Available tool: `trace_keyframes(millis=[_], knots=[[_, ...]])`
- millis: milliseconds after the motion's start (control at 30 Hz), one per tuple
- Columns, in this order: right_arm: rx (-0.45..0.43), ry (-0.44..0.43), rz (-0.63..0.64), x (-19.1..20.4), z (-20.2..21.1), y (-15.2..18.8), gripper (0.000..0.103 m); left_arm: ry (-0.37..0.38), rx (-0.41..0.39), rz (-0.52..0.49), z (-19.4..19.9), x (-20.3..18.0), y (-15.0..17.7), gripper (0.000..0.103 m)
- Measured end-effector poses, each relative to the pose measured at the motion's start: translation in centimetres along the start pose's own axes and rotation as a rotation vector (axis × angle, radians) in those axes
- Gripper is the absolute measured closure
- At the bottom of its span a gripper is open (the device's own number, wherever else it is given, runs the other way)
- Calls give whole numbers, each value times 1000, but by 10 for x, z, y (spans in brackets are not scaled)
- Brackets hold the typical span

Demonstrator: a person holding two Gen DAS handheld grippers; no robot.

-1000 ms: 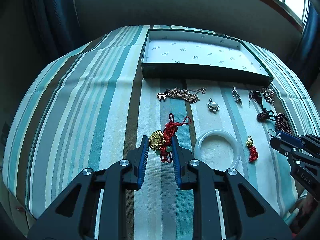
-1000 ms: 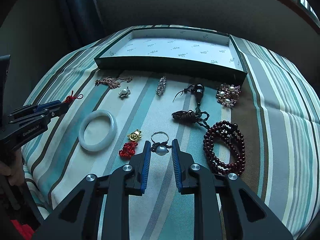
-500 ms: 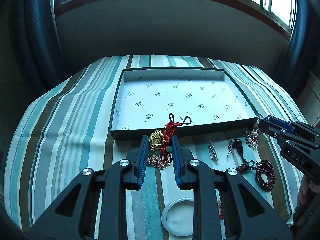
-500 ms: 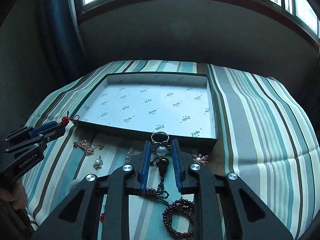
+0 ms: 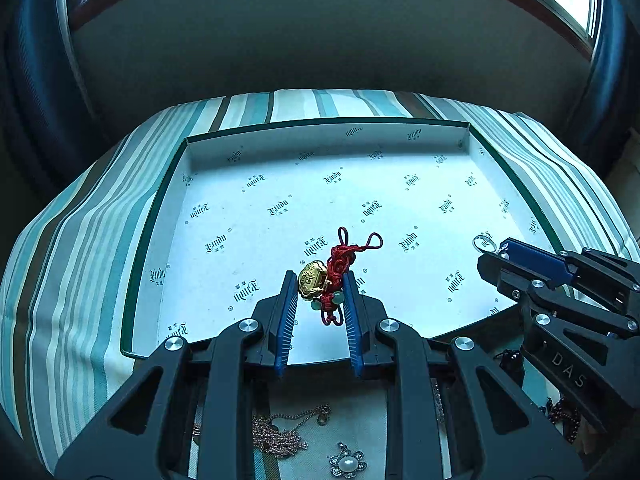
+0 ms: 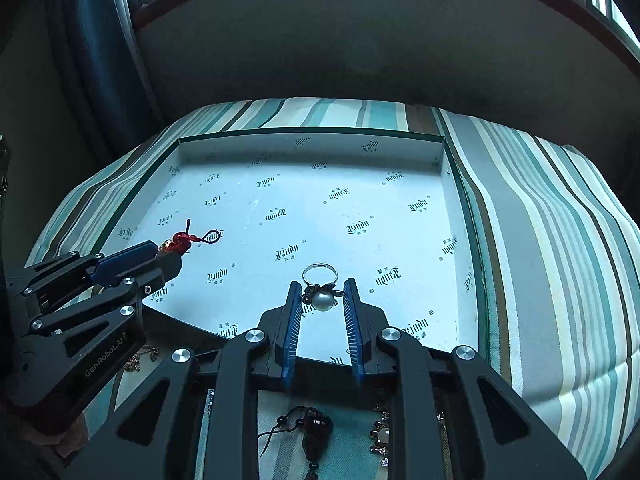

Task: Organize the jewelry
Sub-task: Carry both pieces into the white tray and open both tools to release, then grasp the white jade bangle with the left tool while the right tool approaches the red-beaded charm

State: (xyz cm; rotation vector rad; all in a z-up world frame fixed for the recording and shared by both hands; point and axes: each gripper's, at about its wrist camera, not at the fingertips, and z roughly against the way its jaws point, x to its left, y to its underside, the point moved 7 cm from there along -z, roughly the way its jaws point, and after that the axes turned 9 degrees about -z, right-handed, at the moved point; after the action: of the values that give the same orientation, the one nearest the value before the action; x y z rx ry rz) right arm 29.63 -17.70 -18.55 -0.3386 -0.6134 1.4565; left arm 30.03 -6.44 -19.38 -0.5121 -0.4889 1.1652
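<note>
My left gripper (image 5: 320, 284) is shut on a gold charm with a red knotted cord (image 5: 320, 280) and holds it above the near part of the shallow white box (image 5: 152, 220). My right gripper (image 6: 320, 292) is shut on a pearl ring (image 6: 322, 300) and holds it above the box's (image 6: 460, 200) near right part. The right gripper also shows in the left wrist view (image 5: 496, 252); the left gripper with the red cord shows in the right wrist view (image 6: 168, 250).
The box sits on a teal striped cloth (image 5: 80, 220). In front of it lie a rose chain (image 5: 280, 432), a pearl flower brooch (image 5: 347, 465), a dark pendant (image 6: 316, 432) and dark beads (image 5: 564, 416). A dark wall and window stand behind.
Both grippers have risen from the cloth with their pieces and moved forward over the box. The jewelry left on the cloth now lies below and behind the fingers.
</note>
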Motion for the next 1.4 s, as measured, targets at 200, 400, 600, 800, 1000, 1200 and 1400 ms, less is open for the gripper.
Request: trace_keyframes(millis=[200,400,600,800,1000,1200,1400], knots=[[32,-5,17,7,-20,4,81,6,25,-7,-23,-4,4,80],[43,-19,17,11,-24,8,81,47,9,-11,-25,-10,2,80],[42,-21,-13,5,-25,8,79,46,12,15,-26,-6,3,67],[23,-10,-39,-1,-19,6,64,33,15,46,-23,3,5,49],[-5,-7,-37,2,-1,3,61,2,5,39,-7,8,3,35],[-32,-12,-22,7,34,14,61,-42,-20,15,27,7,9,26],[-40,-7,-4,11,65,41,54,-46,-18,24,59,5,33,26]])
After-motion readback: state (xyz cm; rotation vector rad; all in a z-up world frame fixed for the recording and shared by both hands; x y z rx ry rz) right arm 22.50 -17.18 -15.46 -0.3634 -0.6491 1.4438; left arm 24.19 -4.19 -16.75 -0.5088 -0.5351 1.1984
